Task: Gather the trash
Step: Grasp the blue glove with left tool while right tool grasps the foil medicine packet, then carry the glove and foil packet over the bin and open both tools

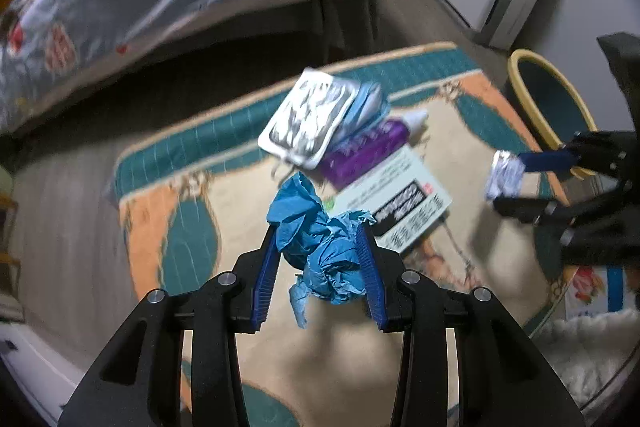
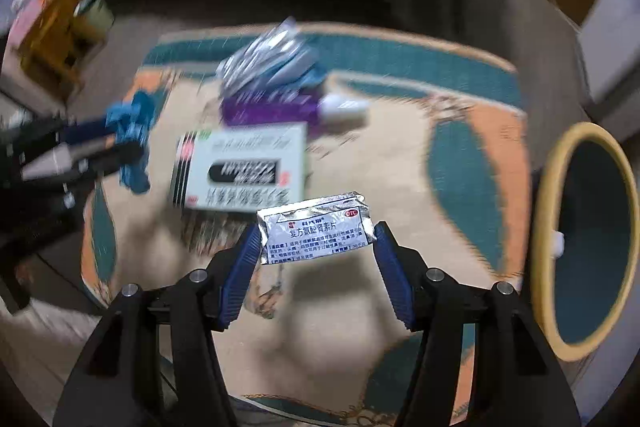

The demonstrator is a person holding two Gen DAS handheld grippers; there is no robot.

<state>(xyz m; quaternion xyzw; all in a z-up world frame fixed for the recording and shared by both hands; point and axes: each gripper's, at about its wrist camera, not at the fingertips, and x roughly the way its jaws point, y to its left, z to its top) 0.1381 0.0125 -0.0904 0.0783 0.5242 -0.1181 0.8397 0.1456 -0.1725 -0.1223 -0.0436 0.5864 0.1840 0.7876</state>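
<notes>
Both grippers loaded, carrying stage.
Our left gripper [image 1: 322, 259] pinches crumpled blue paper [image 1: 320, 247]; right gripper [image 2: 316, 247] pinches a foil packet [image 2: 316, 233], above the rug [image 2: 400, 163]. Next we swing to the bin [image 2: 588, 239], right side; box [image 2: 244, 169] remains.

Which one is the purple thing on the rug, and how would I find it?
Start at the patterned rug beside the yellow-rimmed bin. In the pile of trash in its middle, the purple box lies between the silver blister pack and the white medicine box. It is the only purple thing there.
</notes>
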